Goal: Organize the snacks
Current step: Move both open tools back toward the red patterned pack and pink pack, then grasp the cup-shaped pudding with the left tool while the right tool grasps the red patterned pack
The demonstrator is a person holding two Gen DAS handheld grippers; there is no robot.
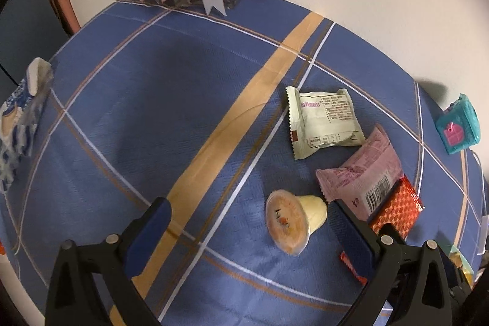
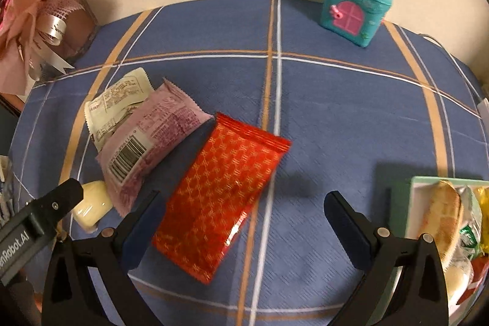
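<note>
On the blue plaid tablecloth lie a small jelly cup (image 1: 293, 220) on its side, a cream packet (image 1: 324, 122), a pink packet (image 1: 363, 176) and a red patterned packet (image 1: 397, 210). My left gripper (image 1: 247, 222) is open, and the jelly cup lies between its fingers, nearer the right one. The right wrist view shows the red packet (image 2: 223, 191) lying between the fingers of my open right gripper (image 2: 241, 213), with the pink packet (image 2: 149, 145), cream packet (image 2: 116, 100) and jelly cup (image 2: 91, 206) to its left. The left gripper's tip (image 2: 58, 197) shows beside the cup.
A pale green tray (image 2: 406, 203) holding several snacks sits at the right edge. A teal toy house box (image 2: 354, 5) stands at the back near the wall. A pink ribboned gift box (image 2: 45, 20) occupies the back left. A blue-white wrapper (image 1: 21, 118) lies at the table's left edge.
</note>
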